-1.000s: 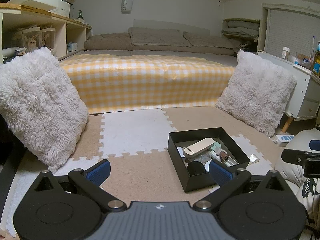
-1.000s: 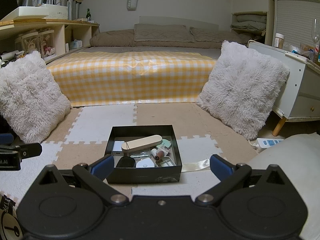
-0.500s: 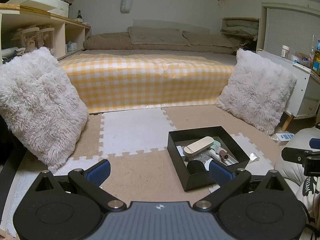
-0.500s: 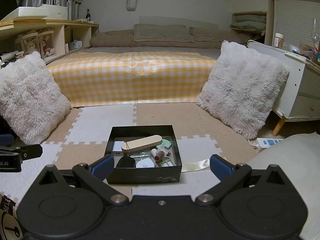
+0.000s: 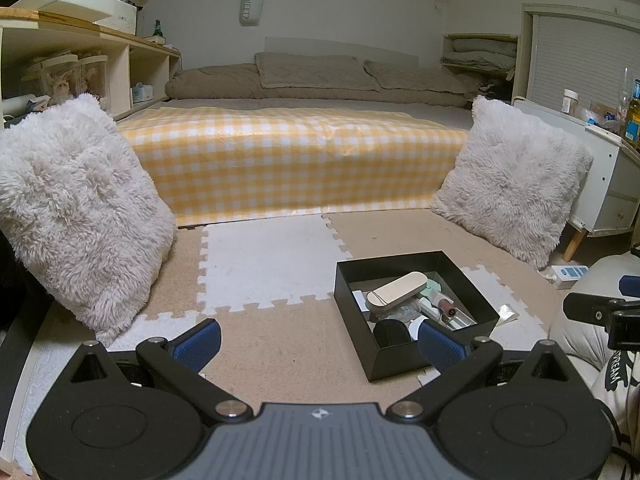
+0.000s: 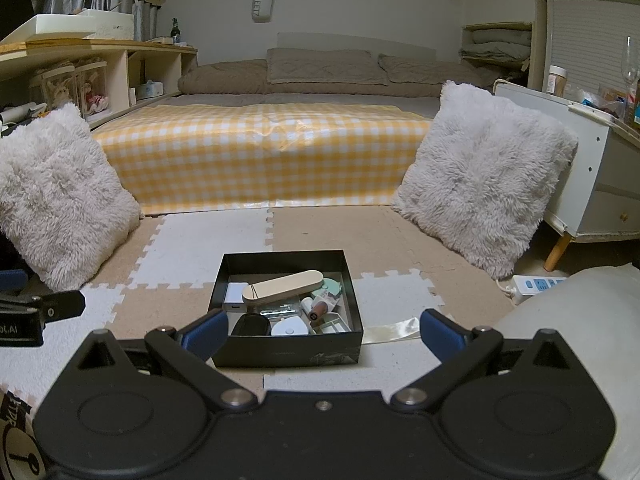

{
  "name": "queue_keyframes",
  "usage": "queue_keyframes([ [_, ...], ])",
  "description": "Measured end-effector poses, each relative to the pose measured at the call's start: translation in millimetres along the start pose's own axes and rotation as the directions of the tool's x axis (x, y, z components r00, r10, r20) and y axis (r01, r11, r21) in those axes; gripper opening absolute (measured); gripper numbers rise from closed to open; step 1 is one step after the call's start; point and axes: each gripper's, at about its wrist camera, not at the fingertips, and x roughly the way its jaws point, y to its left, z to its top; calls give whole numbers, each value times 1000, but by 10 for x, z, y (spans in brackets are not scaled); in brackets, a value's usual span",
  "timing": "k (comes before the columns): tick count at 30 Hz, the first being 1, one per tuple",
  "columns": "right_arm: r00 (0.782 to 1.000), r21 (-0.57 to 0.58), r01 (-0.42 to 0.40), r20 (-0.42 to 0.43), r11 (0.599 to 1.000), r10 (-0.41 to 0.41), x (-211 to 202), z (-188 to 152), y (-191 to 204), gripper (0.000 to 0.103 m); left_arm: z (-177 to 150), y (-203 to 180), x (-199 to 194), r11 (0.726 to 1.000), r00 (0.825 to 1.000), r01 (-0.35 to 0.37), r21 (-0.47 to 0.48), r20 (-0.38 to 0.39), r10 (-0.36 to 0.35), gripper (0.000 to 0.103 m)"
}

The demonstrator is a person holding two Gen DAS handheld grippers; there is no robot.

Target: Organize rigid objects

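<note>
A black open box (image 6: 280, 350) stands on the foam floor mat, also in the left wrist view (image 5: 356, 336). It holds a long beige case (image 6: 282, 286) lying on top, a black oval item (image 6: 250, 325), a round white item (image 6: 290, 327), a small white cube (image 6: 234, 293), a brown-capped tube (image 6: 318, 310) and other small things. My right gripper (image 6: 323, 332) is open and empty, close in front of the box. My left gripper (image 5: 318, 342) is open and empty, to the left of the box.
Two fluffy white cushions (image 6: 60, 200) (image 6: 484, 176) flank a bed with a yellow checked cover (image 6: 256, 152). A white cabinet (image 6: 604, 184) and a power strip (image 6: 538, 285) are at right. Shelves (image 6: 92, 72) line the left wall. A shiny strip (image 6: 390, 332) lies by the box.
</note>
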Motion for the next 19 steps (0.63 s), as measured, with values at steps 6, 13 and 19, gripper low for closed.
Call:
queue_keyframes([
  [6,1000,1,0,0,1000,0,-1,-1,-1,103,-1,-4,0,1000,1000,0,1,0,0,103],
  [13,1000,1,0,0,1000,0,-2,0,-2,103,3,-7,8,1000,1000,1,2,-1,-1,103],
  [19,1000,1,1,0,1000,-1,-2,-1,-7,103,-10,50,28,1000,1000,6,9,-12,-6,103],
])
